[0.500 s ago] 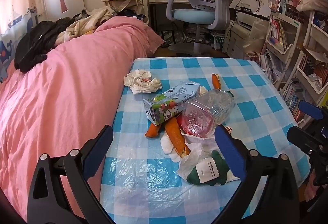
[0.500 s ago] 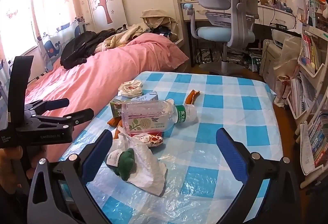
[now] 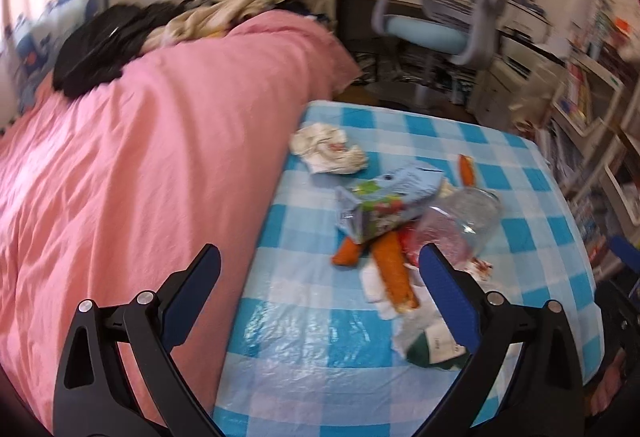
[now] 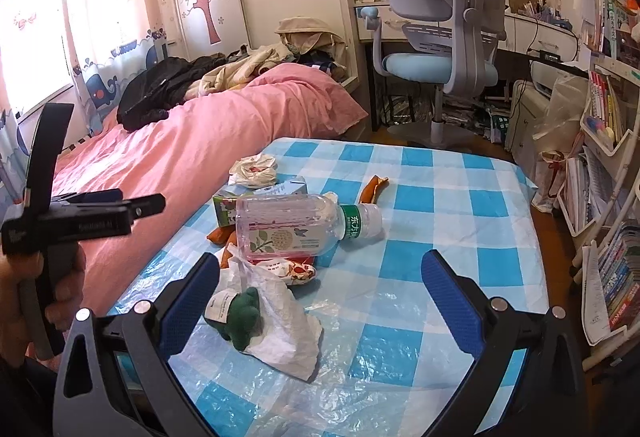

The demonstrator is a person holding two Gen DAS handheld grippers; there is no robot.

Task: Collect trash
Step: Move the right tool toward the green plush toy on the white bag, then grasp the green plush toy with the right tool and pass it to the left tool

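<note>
Nothing collected yet; clear plastic bottle (image 4: pixel 296 227), crumpled white paper (image 4: pixel 256 170) and orange peels (image 3: pixel 394 275) litter mid-frame blue-checked bench (image 4: pixel 452 193); left claw (image 3: pixel 320 291) and right claw (image 4: pixel 320 297) gape empty.

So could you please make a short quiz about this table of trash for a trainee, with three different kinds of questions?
1. True or false: the plastic bottle stands upright.
2. Which lies nearest the bed? A) crumpled tissue B) orange peel C) plastic bag
3. Fill in: the fingers of the right gripper are ___, holding nothing.

Key: 1 false, it lies on its side; 2 A; 3 open.
</note>
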